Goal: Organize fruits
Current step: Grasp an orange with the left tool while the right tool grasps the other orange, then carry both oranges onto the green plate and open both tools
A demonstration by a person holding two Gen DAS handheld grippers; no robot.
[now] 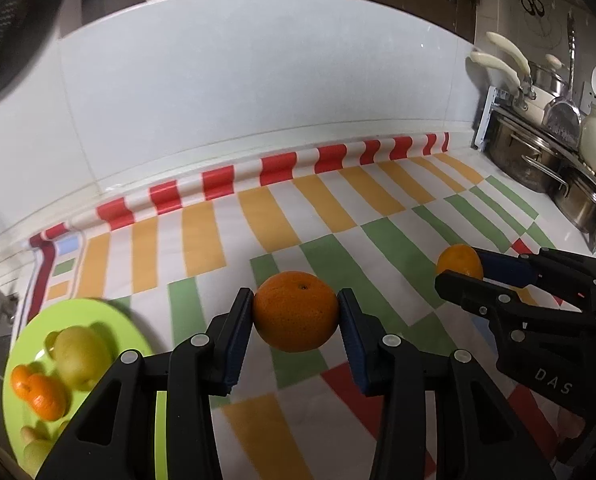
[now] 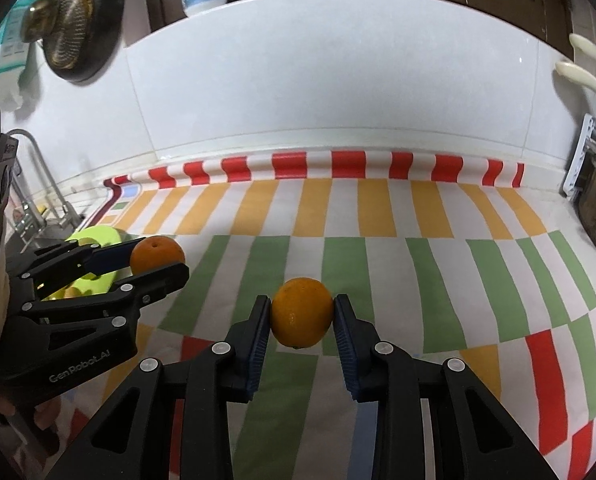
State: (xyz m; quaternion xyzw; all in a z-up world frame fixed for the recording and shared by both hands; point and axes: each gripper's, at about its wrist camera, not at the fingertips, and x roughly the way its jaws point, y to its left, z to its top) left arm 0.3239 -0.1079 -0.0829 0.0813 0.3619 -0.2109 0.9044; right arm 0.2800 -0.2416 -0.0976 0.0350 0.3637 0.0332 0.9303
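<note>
Right of the green plate (image 1: 98, 312), over the striped cloth (image 1: 338, 208), the left gripper (image 1: 297, 312) holds an orange (image 1: 296, 311) squarely between its blue pads, one pad on each flank of the fruit, stem dimple facing up. The pinch sits across the widest part, which looks chosen so a round, slippery fruit cannot roll out of the jaws. Farther right of the plate again, the right gripper (image 2: 302, 314) clamps a second orange (image 2: 302, 318) the same way, pads pressed against both sides, with the cloth showing beneath it; it too appears to be clear of the surface, though the gap cannot be judged.

On the plate already lie a pale green pear-like fruit (image 1: 80, 354) and small tangerines (image 1: 38, 394) touching one another at its near side, with blurred pieces toward the near rim that cannot be identified. That gathering suggests the plate is the collecting spot, so both oranges are probably bound there. The left one is near the plate; the right one is well apart from it, on the far side of the left gripper.

Open space remains on the plate's far half, beyond the pear, which seems the sensible landing place, since setting a fruit against the tangerines could nudge them off the rim. Pots (image 1: 538, 160) stand far right of the plate, out of the way.
</note>
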